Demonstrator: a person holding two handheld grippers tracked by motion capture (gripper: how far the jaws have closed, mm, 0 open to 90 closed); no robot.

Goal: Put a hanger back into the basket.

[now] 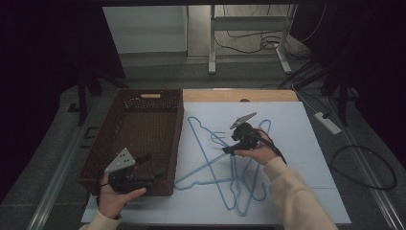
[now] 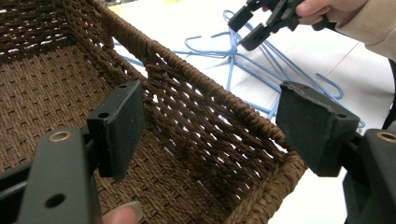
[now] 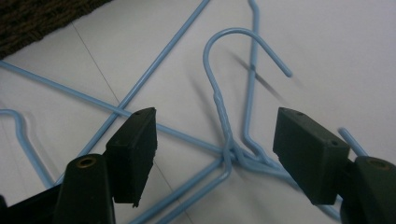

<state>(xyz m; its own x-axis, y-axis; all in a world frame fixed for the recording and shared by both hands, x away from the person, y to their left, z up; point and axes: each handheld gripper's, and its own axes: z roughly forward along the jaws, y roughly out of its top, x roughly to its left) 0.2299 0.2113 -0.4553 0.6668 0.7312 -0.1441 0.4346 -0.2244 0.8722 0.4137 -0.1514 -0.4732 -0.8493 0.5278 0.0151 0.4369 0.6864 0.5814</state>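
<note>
Right gripper (image 3: pixel 215 144) open, perhaps just above hanger neck (image 3: pixel 223 119)

Several thin light-blue wire clothes hangers (image 1: pixel 225 167) lie flat and tangled in a loose heap on the pale table surface, just beside the long side of a dark brown woven wicker basket (image 1: pixel 134 139). Their long straight bars cross one another, and some hooks point toward the near edge, others toward the far side. One hanger's curved hook (image 3: pixel 243 46) rises from a twisted neck (image 3: pixel 223 116), where its two shoulder wires meet; that neck lies over the other hangers' bars. The basket stands upright, open-topped, rectangular, with nothing visible inside.
</note>
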